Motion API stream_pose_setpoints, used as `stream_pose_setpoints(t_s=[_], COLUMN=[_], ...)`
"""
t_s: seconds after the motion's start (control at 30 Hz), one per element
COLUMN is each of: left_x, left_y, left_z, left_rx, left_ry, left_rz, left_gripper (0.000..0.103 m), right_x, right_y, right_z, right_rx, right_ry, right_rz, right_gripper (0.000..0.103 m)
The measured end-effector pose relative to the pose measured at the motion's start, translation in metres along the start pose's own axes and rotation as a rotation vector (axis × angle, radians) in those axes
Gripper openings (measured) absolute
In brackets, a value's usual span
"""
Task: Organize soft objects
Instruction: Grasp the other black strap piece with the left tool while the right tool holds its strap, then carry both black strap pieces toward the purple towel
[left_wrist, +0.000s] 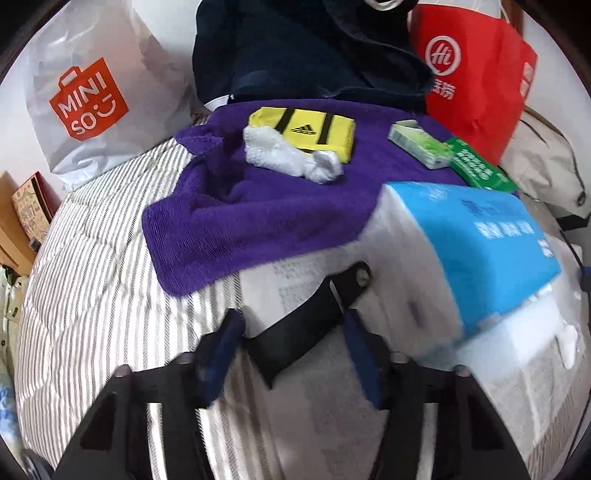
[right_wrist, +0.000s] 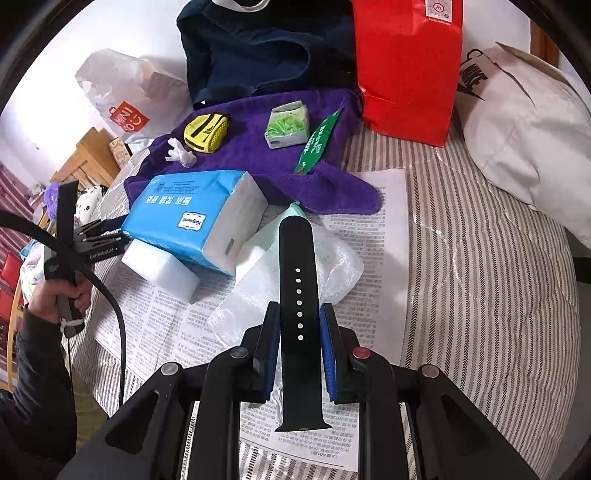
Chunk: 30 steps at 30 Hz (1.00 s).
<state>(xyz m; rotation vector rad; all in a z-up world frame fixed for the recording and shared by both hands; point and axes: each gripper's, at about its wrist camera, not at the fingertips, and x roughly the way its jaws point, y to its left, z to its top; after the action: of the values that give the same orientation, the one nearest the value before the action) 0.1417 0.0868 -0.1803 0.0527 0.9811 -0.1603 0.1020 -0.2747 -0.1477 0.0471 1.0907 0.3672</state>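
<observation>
In the right wrist view my right gripper (right_wrist: 300, 308) is shut on a black watch strap with holes (right_wrist: 297, 258), held lengthwise between the blue pads above a printed paper sheet (right_wrist: 384, 206). In the left wrist view my left gripper (left_wrist: 291, 321) stands open around a second black strap piece (left_wrist: 306, 325) with a buckle stud, which lies slantwise between the pads; thin slivers of gap show on both sides, though the picture is blurred. A blue tissue pack (left_wrist: 487, 240) rests on white foam blocks (right_wrist: 159, 269) just right of it. A hand (right_wrist: 51, 299) holds the left gripper (right_wrist: 107, 236) at the far left.
A purple towel (left_wrist: 236, 221) carries a yellow sports band (left_wrist: 314, 129), a white crumpled cloth (left_wrist: 291, 155), a green tissue pack (left_wrist: 421, 144) and a green packet (left_wrist: 480, 166). A Miniso bag (left_wrist: 88, 99), navy bag (left_wrist: 295, 48), red bag (right_wrist: 406, 70) and white bag (right_wrist: 524, 122) ring the striped bedding (right_wrist: 480, 277). Bubble wrap (right_wrist: 332, 266) lies on the paper.
</observation>
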Motion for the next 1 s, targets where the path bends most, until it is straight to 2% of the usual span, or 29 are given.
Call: stream_pose_setpoints(t_s=[0.17, 0.33, 0.53, 0.6, 0.63, 0.67, 0.77, 0.87, 1.0], left_x=[-0.013, -0.018, -0.006, -0.004, -0.003, -0.004, -0.008, -0.016, -0.015], left_y=[-0.003, -0.002, -0.017, -0.017, -0.015, -0.013, -0.01, -0.003, -0.004], left_z=[-0.022, -0.022, -0.007, -0.007, -0.007, -0.008, -0.014, -0.024, -0.026], left_rx=[-0.025, -0.005, 0.09, 0.075, 0.053, 0.03, 0.004, -0.052, -0.068], left_ry=[-0.005, -0.015, 0.018, 0.006, 0.002, -0.004, -0.01, 0.002, 0.012], left_rz=[0.01, 0.015, 0.031, 0.018, 0.004, -0.002, -0.011, -0.036, -0.037], left_gripper=[0.036, 0.036, 0.038, 0.038, 0.035, 0.026, 0.019, 0.017, 0.02], right_x=[-0.006, -0.009, -0.008, -0.007, -0.007, -0.006, -0.006, -0.006, -0.006], right_y=[0.005, 0.007, 0.008, 0.008, 0.008, 0.008, 0.007, 0.007, 0.01], right_z=[-0.001, -0.003, -0.004, -0.005, -0.005, -0.005, -0.005, -0.005, -0.005], right_rx=[-0.02, -0.026, -0.024, -0.022, -0.021, -0.021, -0.022, -0.025, -0.034], right_ry=[-0.006, -0.01, -0.004, -0.003, -0.002, 0.0, 0.003, 0.004, 0.002], right_rz=[0.0, 0.006, 0.008, 0.008, 0.008, 0.007, 0.005, 0.006, 0.01], right_gripper=[0.021, 0.021, 0.021, 0.021, 0.021, 0.021, 0.021, 0.021, 0.021])
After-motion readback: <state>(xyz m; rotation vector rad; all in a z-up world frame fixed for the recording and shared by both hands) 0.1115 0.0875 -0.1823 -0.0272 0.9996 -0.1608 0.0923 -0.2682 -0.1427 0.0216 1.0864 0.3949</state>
